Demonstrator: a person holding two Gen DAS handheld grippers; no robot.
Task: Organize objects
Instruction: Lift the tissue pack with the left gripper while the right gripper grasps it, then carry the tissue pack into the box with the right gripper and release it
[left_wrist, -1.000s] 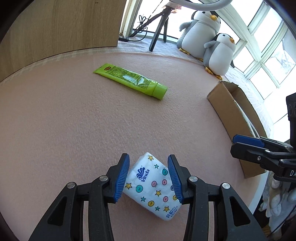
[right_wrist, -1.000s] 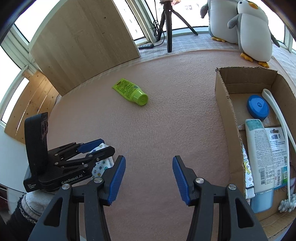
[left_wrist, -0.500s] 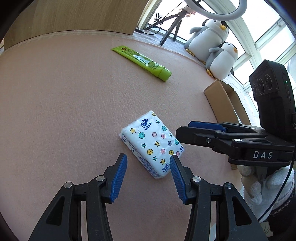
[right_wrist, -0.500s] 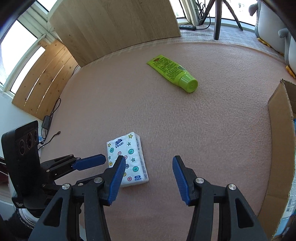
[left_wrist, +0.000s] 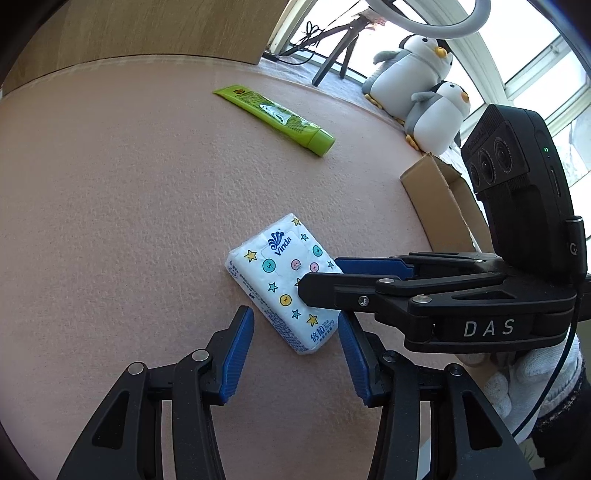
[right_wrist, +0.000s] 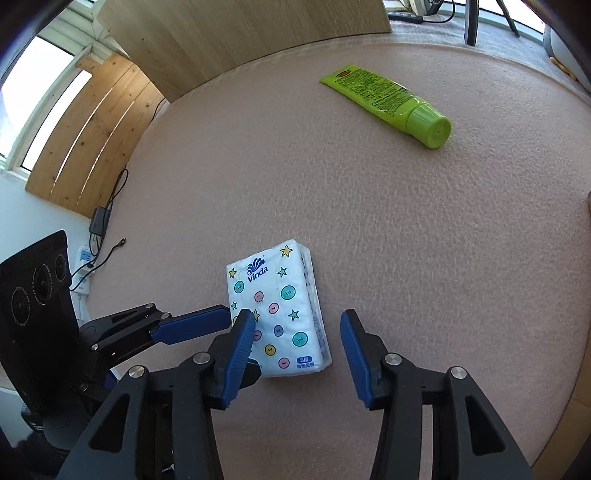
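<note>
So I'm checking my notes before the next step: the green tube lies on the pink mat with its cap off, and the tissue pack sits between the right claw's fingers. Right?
Not quite: the green tube has its cap on, as the right wrist view shows. It does lie on the pink mat, and the tissue pack does sit between the fingers of the right claw, which is closing.

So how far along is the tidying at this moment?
Done: nothing the current views confirm; the cardboard box shows only its outer wall. In hand: the right tool straddles the tissue pack on the pink mat, jaws closing but pads not yet pressing; the left tool sits open beside it. Left: the pack and the green tube both lie outside the box.
</note>
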